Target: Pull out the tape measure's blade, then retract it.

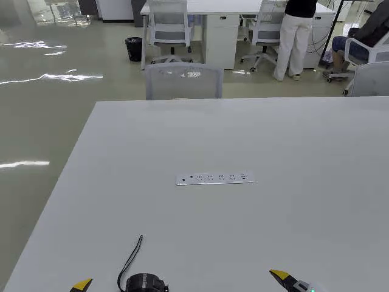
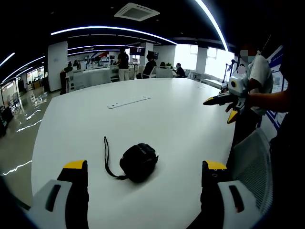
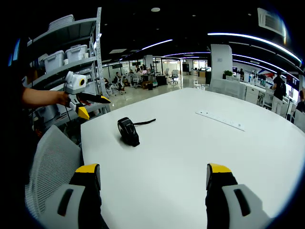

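The tape measure (image 1: 146,283) lies on the table (image 1: 243,231) by its near edge, at six o'clock in the head view. Its strap (image 1: 130,258) trails toward eleven. The left gripper (image 2: 145,165) faces it with jaws spread wide. The right gripper (image 3: 153,168), jaws likewise spread, hangs well off at its three o'clock. Neither touches it. The likely risk is pulling the blade without pinning the case, which would drag it, perhaps off the edge. A jaw could also snag the strap.

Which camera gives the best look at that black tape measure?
The left gripper view: the tape measure sits close and whole, with its strap plain to see. The right gripper view shows it smaller and farther off; the head view cuts it off at the bottom edge.
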